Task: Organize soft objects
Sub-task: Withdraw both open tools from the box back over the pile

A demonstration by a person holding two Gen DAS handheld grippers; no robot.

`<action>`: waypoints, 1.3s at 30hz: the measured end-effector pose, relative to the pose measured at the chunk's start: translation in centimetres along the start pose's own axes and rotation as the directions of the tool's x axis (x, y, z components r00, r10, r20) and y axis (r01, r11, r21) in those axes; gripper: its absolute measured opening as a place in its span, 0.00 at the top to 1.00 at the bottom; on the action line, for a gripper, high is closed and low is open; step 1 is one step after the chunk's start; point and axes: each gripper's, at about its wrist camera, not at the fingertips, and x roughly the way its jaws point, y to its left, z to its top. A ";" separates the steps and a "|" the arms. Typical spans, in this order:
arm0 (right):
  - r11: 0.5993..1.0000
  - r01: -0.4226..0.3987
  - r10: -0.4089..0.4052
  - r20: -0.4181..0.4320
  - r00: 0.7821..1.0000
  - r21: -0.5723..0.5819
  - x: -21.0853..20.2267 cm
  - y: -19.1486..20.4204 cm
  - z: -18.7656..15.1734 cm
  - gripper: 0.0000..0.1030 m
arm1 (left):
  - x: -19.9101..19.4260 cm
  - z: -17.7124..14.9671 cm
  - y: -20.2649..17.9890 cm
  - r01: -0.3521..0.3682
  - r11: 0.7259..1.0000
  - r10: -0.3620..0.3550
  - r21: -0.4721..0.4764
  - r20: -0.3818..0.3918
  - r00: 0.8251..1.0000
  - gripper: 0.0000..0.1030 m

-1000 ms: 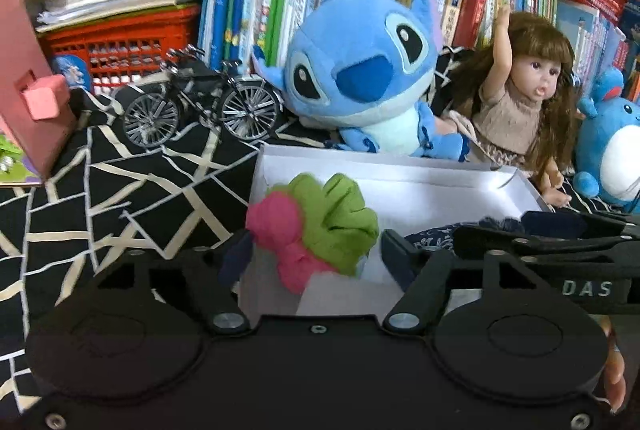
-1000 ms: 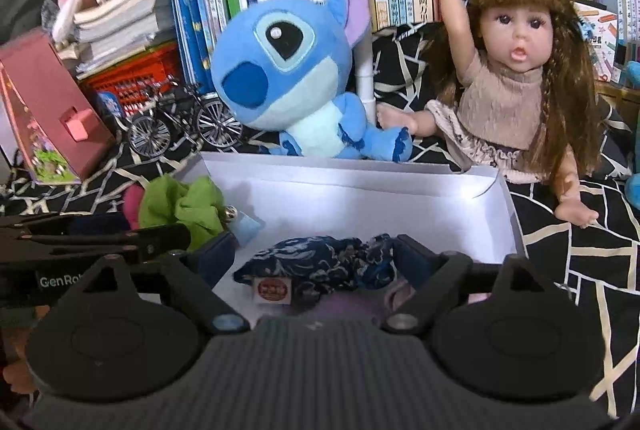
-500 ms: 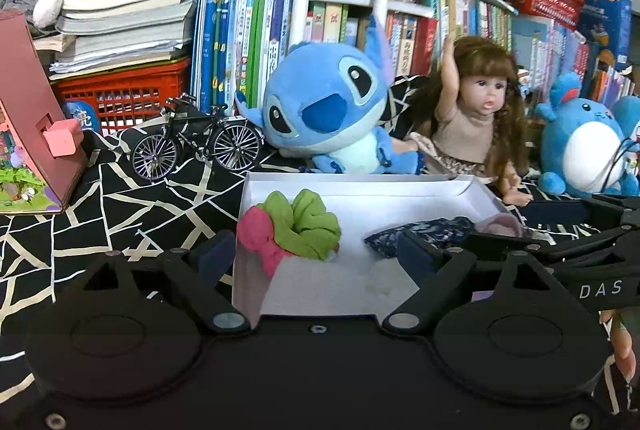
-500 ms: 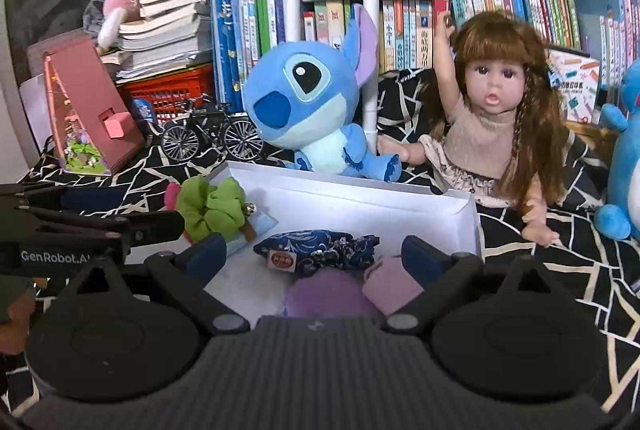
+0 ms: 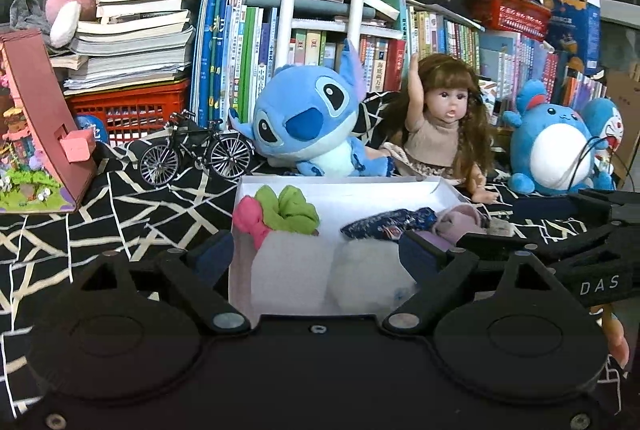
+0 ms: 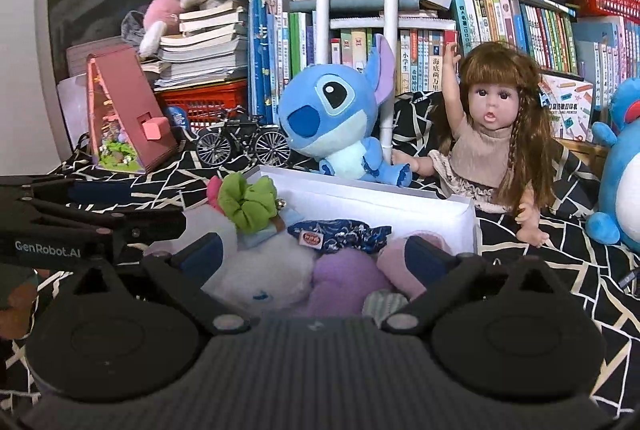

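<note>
**Both grippers spread wide over the filled box**

You held the left gripper point(image 5: 312, 256) at the near edge of the white box point(image 5: 448, 185), its jaws far apart with nothing pinched between them; they had just been opening. Your right gripper point(image 6: 314, 254) sat beside it at the same near edge, jaws also spread wide and just opened further, gripping nothing.

The soft things lay inside the box. The green scrunchie point(image 5: 292, 207) rested at the far left corner, touching a pink one point(image 5: 248, 220) at the box's left wall. The dark blue patterned pouch point(image 6: 340, 234) lay across the middle. In front of it sat a white plush point(image 6: 264, 270), a purple piece point(image 6: 344, 278) just beside it, and a pink piece point(image 6: 400, 258) toward the right wall.

Behind the box, on the black patterned cloth point(image 5: 120, 201), you had the blue plush point(image 5: 304, 125) and the doll point(image 5: 444, 125) side by side, with the model bike point(image 5: 196, 153) off to the left.
</note>
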 end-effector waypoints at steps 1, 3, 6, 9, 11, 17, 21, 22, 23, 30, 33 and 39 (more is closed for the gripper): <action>1.000 0.001 -0.001 0.004 1.000 -0.006 -0.3 0.1 -0.2 0.01 | -0.4 -0.3 0.0 0.004 1.000 -0.004 -0.003 0.000 1.000 0.13; 1.000 0.002 -0.001 0.011 1.000 -0.019 -0.8 0.4 -0.6 0.01 | -1.0 -0.8 0.0 0.012 1.000 -0.012 -0.007 -0.001 1.000 0.13; 1.000 0.000 0.000 0.023 1.000 -0.029 -1.7 0.8 -1.4 0.01 | -2.0 -1.7 0.0 0.017 1.000 -0.017 -0.008 0.002 1.000 0.13; 0.999 -0.005 0.006 0.027 1.000 -0.034 -2.5 1.1 -2.3 0.01 | -3.0 -2.6 0.0 0.023 1.000 -0.023 -0.010 0.006 1.000 0.13; 0.999 -0.007 0.008 0.029 1.000 -0.042 -3.0 1.4 -2.8 0.01 | -3.5 -3.2 0.1 0.023 1.000 -0.023 -0.011 0.008 1.000 0.13; 0.998 -0.028 0.030 0.028 0.999 -0.050 -4.3 2.2 -4.6 0.01 | -4.7 -5.2 -0.1 0.015 1.000 -0.015 0.015 0.001 1.000 0.13; 0.997 -0.049 0.050 0.019 0.999 -0.056 -4.7 2.7 -5.7 0.00 | -4.8 -6.3 -0.2 0.001 0.999 0.000 0.032 -0.020 1.000 0.13; 0.997 -0.054 0.055 0.017 0.998 -0.059 -4.8 2.9 -6.0 0.00 | -4.7 -6.5 -0.2 -0.003 1.000 0.004 0.030 -0.028 1.000 0.13; 0.996 -0.059 0.060 0.015 0.998 -0.060 -4.8 3.0 -6.2 0.00 | -4.5 -6.7 -0.1 -0.006 1.000 0.007 0.027 -0.036 0.999 0.13; 0.994 -0.095 0.095 -0.005 0.996 -0.051 -4.9 3.5 -7.5 0.00 | -3.8 -7.7 0.5 -0.037 0.999 0.038 0.012 -0.078 0.996 0.13; 0.994 -0.099 0.098 -0.006 0.995 -0.048 -5.0 3.8 -7.9 0.00 | -3.6 -8.0 0.7 -0.050 0.999 0.051 0.011 -0.086 0.995 0.13; 0.993 -0.106 0.105 -0.022 0.994 -0.042 -4.8 4.6 -8.8 0.00 | -3.3 -8.6 1.3 -0.069 0.998 0.069 0.002 -0.105 0.992 0.13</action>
